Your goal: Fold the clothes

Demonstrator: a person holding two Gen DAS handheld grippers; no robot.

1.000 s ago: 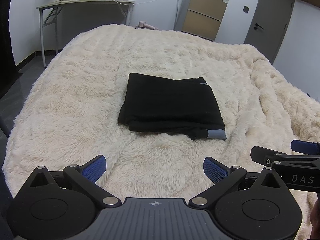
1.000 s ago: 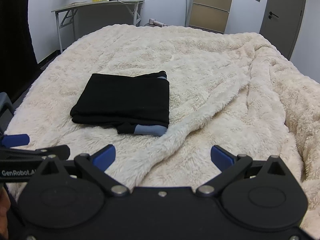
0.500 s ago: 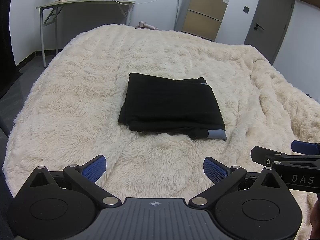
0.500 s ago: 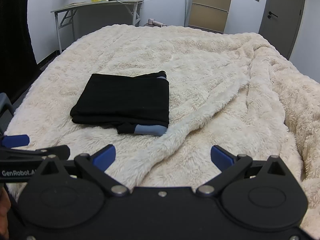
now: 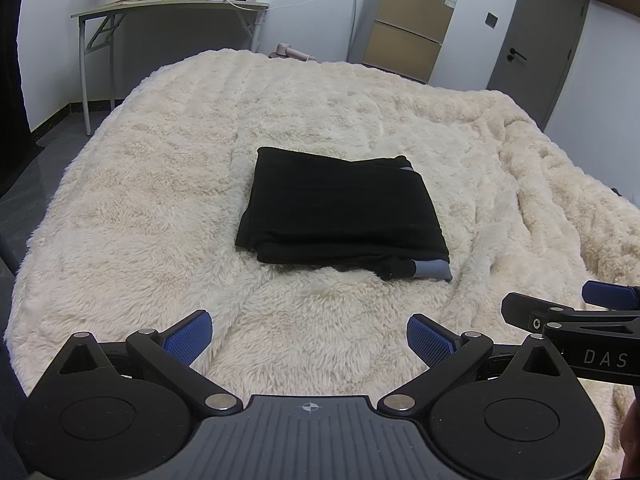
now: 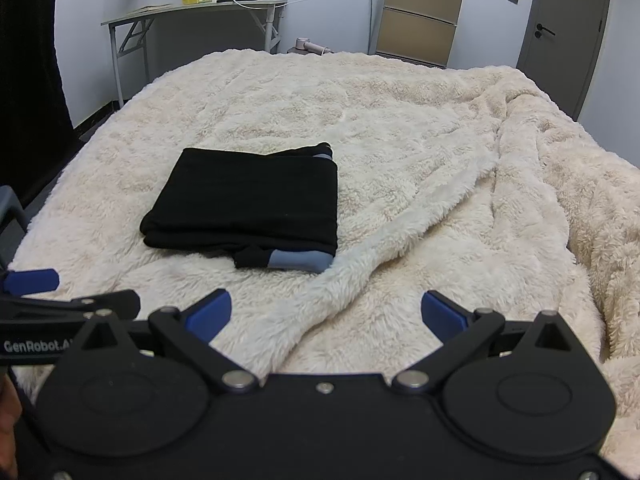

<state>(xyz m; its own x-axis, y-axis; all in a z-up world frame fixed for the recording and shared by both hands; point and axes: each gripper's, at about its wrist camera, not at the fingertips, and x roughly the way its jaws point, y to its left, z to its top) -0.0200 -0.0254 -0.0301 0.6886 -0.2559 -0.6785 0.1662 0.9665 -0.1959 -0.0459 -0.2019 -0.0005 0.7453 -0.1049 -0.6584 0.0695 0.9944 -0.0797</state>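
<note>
The left claw hung above the near edge of the bed, its blue pads spread wide with nothing between them. Ahead of it, about mid-bed, the black garment lay already folded into a neat, layered rectangle, with a grey-blue cuff poking out at its near right corner. It looked soft, light and limp — the sort of cloth that sags and comes undone if lifted by one corner, and the plush blanket beneath would likely drag at it. Any further hold would best take the stacked layers along the near edge, one claw toward each corner, pinching all the layers together. To the right, the right claw was likewise wide open and empty, above a raised ridge of blanket — well short of the garment.
</note>
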